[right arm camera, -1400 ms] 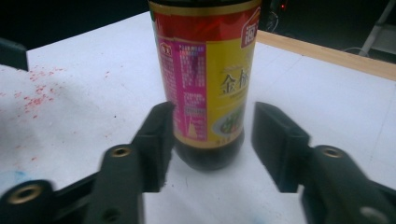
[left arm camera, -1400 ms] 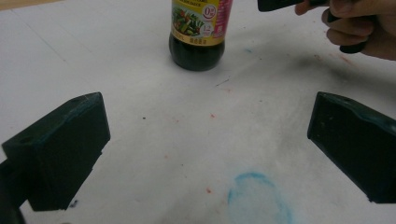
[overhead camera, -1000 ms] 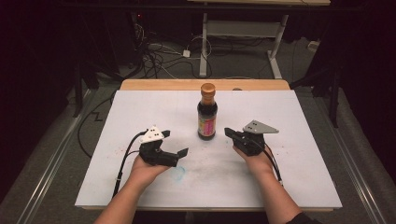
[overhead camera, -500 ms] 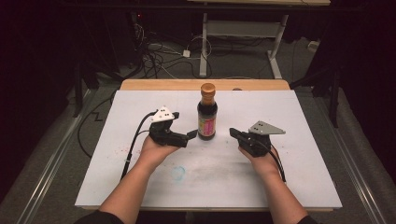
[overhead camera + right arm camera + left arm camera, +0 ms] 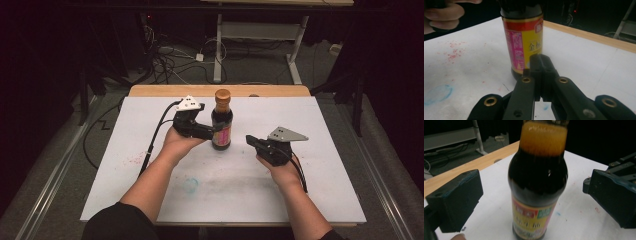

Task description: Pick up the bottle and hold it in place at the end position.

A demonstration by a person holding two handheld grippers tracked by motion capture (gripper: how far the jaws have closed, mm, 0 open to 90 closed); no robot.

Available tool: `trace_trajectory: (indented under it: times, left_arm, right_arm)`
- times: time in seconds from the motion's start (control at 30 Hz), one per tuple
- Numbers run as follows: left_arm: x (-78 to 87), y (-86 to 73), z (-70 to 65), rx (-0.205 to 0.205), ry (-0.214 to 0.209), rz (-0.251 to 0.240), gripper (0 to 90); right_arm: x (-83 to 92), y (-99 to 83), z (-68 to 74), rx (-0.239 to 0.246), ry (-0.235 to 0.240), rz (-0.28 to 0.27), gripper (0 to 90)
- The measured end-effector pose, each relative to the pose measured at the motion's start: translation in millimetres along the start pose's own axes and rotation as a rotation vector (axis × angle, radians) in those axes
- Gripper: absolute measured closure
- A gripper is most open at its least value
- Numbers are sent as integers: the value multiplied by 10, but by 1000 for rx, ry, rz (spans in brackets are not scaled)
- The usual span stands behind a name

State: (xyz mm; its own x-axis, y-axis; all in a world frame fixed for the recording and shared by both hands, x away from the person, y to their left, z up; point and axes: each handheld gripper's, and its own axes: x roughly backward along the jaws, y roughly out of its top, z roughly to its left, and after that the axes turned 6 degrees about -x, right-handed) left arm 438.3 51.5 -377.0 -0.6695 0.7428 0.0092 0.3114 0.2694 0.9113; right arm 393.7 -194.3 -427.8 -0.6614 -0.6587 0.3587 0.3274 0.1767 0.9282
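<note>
A dark sauce bottle (image 5: 222, 122) with an orange cap and a yellow and pink label stands upright on the white table sheet (image 5: 325, 120). My left gripper (image 5: 210, 132) reaches it from the left and is open. In the left gripper view its fingers (image 5: 456, 200) stand wide on either side of the bottle (image 5: 537, 182), with a gap on both sides. My right gripper (image 5: 248, 140) rests to the right of the bottle and is shut, with nothing in it. Its tips (image 5: 541, 62) point at the bottle's label (image 5: 522, 37) from a short way off.
A wooden strip (image 5: 165, 91) runs along the table's far edge. Red specks (image 5: 132, 159) and a blue smear (image 5: 190, 185) mark the sheet near the front left. Cables (image 5: 165, 60) and a desk frame (image 5: 218, 50) lie on the floor beyond the table.
My left hand has moved forward and up from the near left to the bottle, and its jaws now flank it. The right hand has kept still.
</note>
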Motion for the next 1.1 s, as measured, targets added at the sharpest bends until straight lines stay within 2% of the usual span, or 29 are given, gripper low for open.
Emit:
trace_trajectory:
  times: [0.23, 0.3, 0.4, 0.53, 0.83, 1.1]
  left_arm:
    - [-161, 43, -36, -4, -14, 6, 62]
    - [-181, 47, -55, -17, -23, 5, 95]
    - [-196, 66, -78, -16, -41, -15, 148]
    - [-233, 82, -90, -14, -41, -25, 191]
    - [-253, 83, -92, -26, -39, -39, 382]
    - [-229, 106, -74, -18, -52, -44, 443]
  right_arm:
    - [26, 234, 30, 13, 4, -30, 900]
    - [34, 305, 29, 25, 4, -40, 900]
    - [40, 404, 28, 28, 0, -51, 900]
    - [47, 531, 2, 31, -7, -60, 900]
    - [-8, 820, 20, 41, 5, -72, 900]
    - [-76, 990, 89, 66, 11, -75, 900]
